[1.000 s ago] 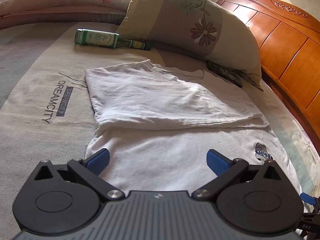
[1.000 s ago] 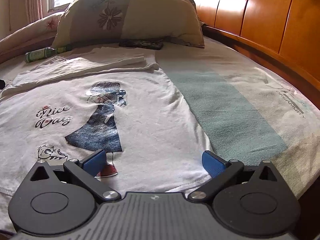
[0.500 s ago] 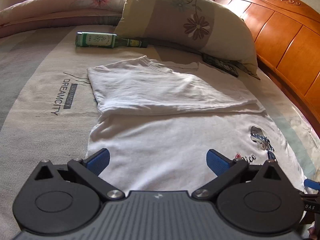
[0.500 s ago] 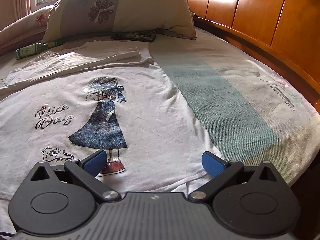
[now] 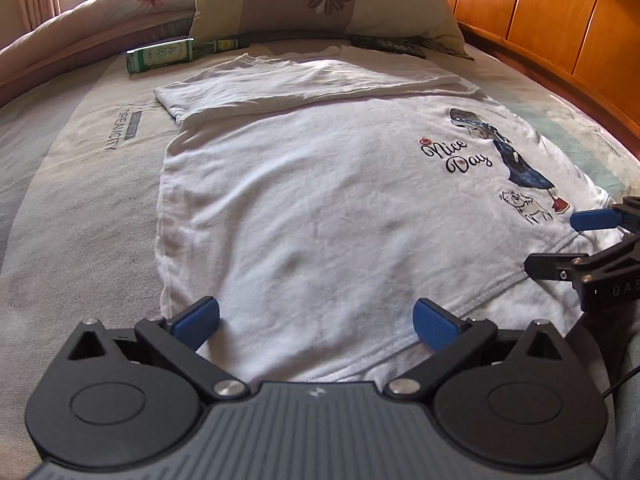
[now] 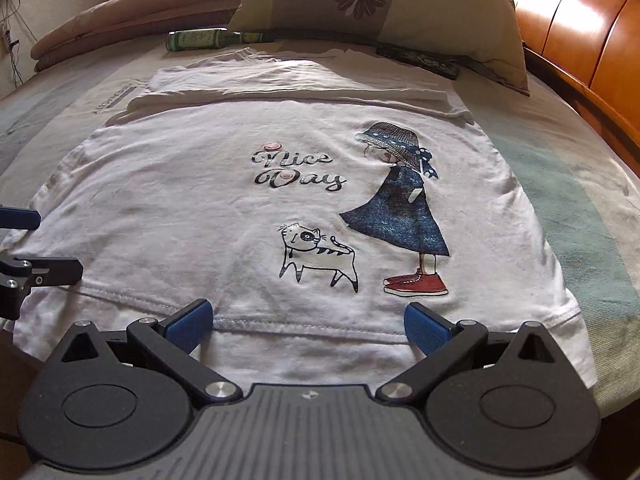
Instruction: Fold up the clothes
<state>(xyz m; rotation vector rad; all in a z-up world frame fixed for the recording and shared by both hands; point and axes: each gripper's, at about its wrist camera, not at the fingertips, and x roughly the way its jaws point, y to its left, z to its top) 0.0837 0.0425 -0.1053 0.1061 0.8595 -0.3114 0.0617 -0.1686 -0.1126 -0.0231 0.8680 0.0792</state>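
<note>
- White T-shirt (image 6: 248, 208) is lying flat on the bed (image 5: 68, 200), print side up; its far portion is already folded over on itself into a band nearest the pillow (image 6: 380, 4).
- Near hem of the T-shirt is sitting at the bed edge, directly ahead of both grippers.
- Left gripper (image 5: 316, 320) is hovering over the hem toward the T-shirt's plain side. Jaws are standing wide apart, gripping nothing; cloth is lying between and below the pads.
- Right gripper (image 6: 308, 320) is hovering over the hem just below the cat and red-shoe print. Jaws likewise spread wide, holding nothing.
- Each gripper is showing at the edge of the other's view, so the 2 are sitting side by side along the hem.
- Green bottle (image 5: 168, 54) and a dark flat object (image 6: 420, 60) are lying beyond the T-shirt, close to the pillow, clear of the cloth.
- Judgement: step in hand is the approach to the hem, ahead of a 2nd fold; 1 fold looks done.
- Judgement: next move is calling for both grippers to be dropping onto the hem, pinching at 2 matched points, then lifting and carrying the near edge toward the folded band.
- Risk: uneven pinch points would be skewing the fold; catching only the top layer would be leaving the back layer behind.
</note>
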